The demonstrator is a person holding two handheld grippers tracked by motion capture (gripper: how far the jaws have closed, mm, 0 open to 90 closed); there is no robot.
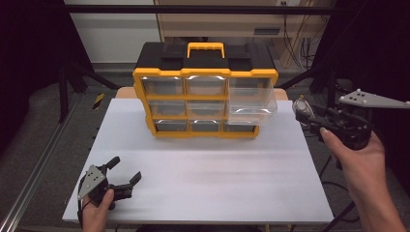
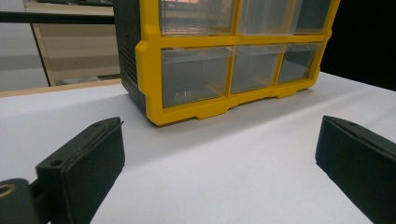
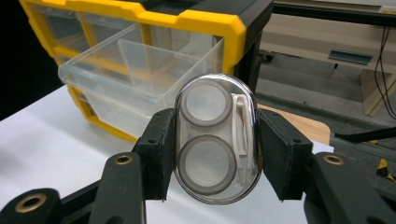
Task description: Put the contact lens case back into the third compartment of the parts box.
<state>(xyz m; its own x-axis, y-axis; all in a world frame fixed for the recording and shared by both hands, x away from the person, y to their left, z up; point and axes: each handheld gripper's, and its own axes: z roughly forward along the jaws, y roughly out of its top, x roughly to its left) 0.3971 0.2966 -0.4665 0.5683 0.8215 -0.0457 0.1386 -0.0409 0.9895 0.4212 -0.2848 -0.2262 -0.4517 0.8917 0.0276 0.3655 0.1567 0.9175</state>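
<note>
Two pads of the right tool are clamped on the flanks of a clear oval case, which stands with its long axis upright between them; inside it show two round grey-rimmed wells, one above the other, and a white bar along one side. In the high view this right tool hangs off the right edge of the white surface, above it and level with the upper rows of the organiser.

The pulled-out clear drawer lies to the left of the case and just beyond it, jutting from the right column of the yellow and black organiser. Its open top faces up, so the case would likely have to travel left and a little forward, then down over the front wall. Nothing stands between the two; the drawer's own front wall is the only thing to clear.

The left tool rests low at the near left corner of the surface, jaws spread wide with nothing between them, well apart from the drawer. The right hand is by far the nearer.
</note>
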